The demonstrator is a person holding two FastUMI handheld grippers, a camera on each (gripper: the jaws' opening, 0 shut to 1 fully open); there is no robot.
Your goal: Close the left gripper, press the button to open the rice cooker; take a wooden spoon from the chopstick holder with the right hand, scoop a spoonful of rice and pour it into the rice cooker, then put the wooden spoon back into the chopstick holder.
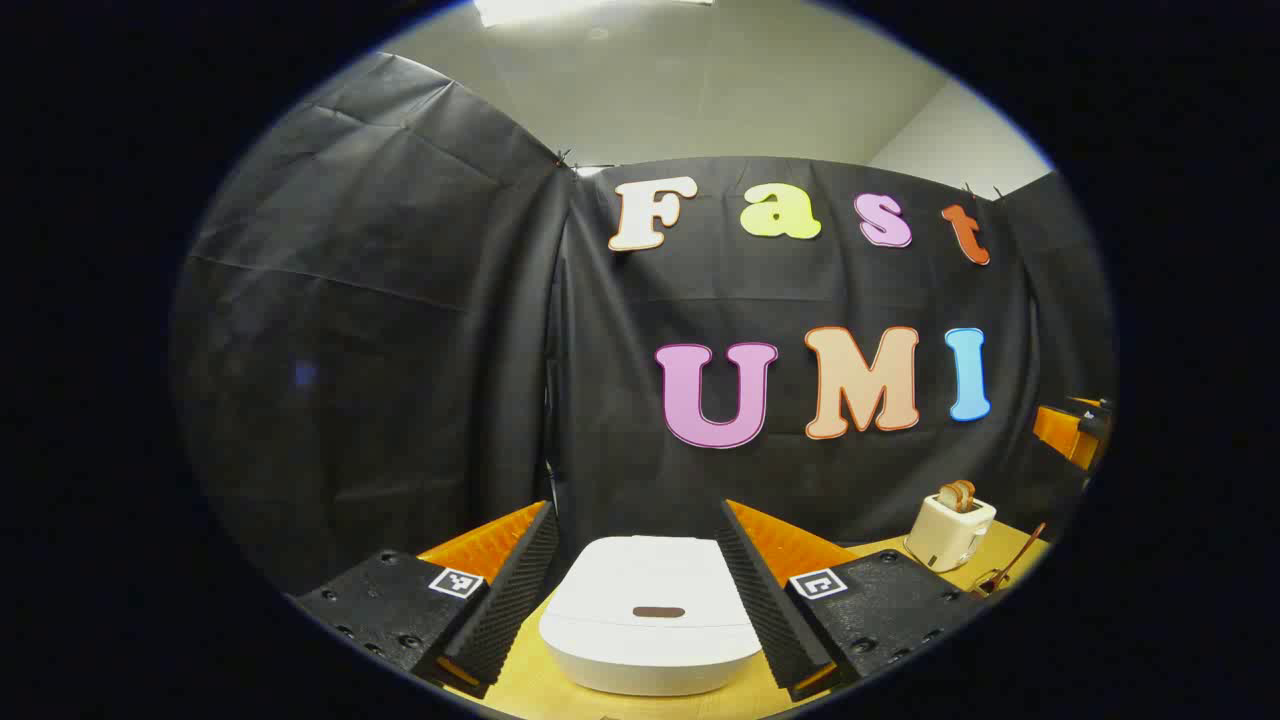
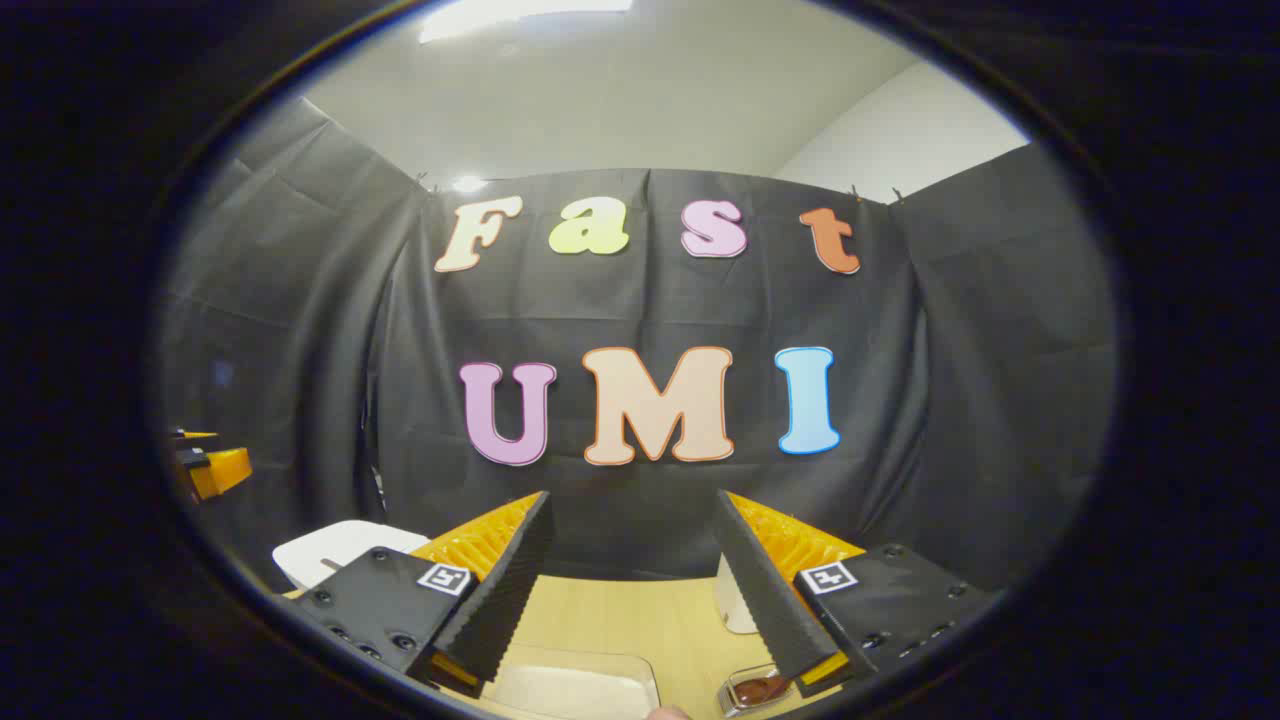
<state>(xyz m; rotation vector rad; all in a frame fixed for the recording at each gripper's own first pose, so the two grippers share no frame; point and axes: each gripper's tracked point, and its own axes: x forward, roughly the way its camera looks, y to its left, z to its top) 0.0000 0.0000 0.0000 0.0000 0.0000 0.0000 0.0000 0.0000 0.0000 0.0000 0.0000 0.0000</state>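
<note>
In the left gripper view, the left gripper (image 1: 640, 585) hangs over the wooden counter (image 1: 520, 685) with its fingers (image 1: 505, 600) spread wide, and the white rice cooker (image 1: 650, 625) sits between them at 6 o'clock, touching neither, its lid down and the dark oval button (image 1: 659, 611) facing the camera. Off at 4 o'clock a cream toaster (image 1: 948, 530) with slices of bread (image 1: 957, 494) poking out stands near the black cloth wall (image 1: 400, 350); just below it the tip of a wooden spoon (image 1: 1010, 570) leans up, though what holds it cannot be made out. At 3 o'clock a part of the other gripper shows at the edge. In the right gripper view, the right gripper (image 2: 630, 590) is likewise spread, gripping nothing. Between its fingers at 6 o'clock lies a clear tray of white rice (image 2: 575, 690), and just beside the right finger at 5 o'clock a small clear container (image 2: 755, 690) with something brown inside. A white object (image 2: 735, 605) stands partly hidden behind that finger. The rice cooker (image 2: 335, 550) appears at 8 o'clock, behind the left finger.
</note>
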